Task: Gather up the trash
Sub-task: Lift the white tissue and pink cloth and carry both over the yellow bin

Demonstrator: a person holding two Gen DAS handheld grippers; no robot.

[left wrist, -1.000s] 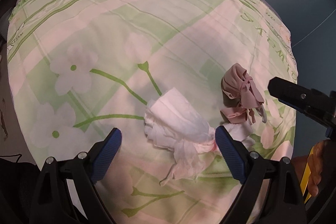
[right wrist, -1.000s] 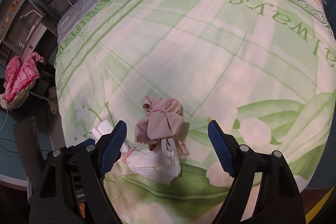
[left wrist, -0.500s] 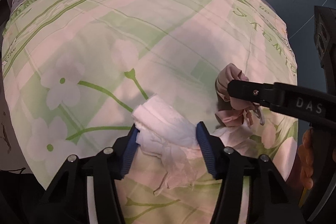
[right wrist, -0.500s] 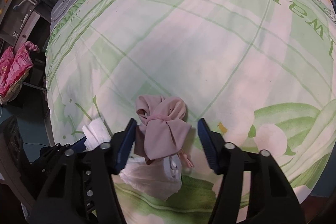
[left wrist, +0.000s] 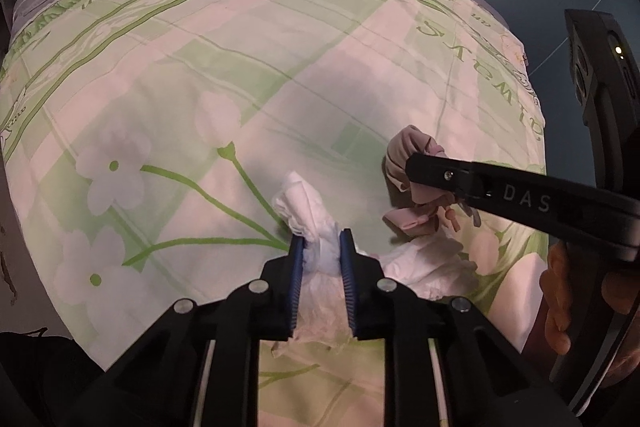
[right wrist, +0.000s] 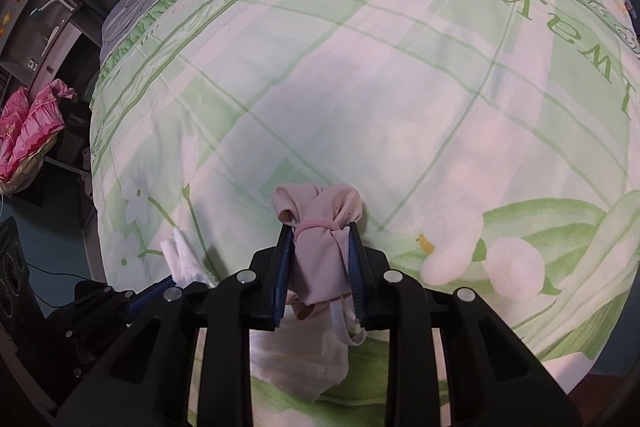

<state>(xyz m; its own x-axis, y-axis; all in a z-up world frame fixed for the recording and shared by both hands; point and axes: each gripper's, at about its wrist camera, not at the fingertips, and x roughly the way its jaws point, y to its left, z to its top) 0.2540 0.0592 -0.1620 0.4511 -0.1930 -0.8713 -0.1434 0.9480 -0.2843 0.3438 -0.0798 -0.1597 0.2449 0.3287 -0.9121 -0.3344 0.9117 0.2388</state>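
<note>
Left gripper [left wrist: 322, 241] pinches white tissue [left wrist: 304, 205] — right gripper [right wrist: 320, 235] pinches pink cloth [right wrist: 320, 223].

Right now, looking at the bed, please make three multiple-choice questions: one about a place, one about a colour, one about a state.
1. Where does the white tissue wad lie?
A. on the bedspread
B. on the floor
C. in a bin

2. Which colour is the knotted cloth bundle?
A. blue
B. pale pink
C. black

3. How is the right gripper?
A. wide open
B. shut on nothing
C. shut on the bundle

Answers:
1 A, the green floral cover lies under it, with the left gripper pinching it.
2 B, its folds are pale pink.
3 C, both blue pads press its sides.
</note>
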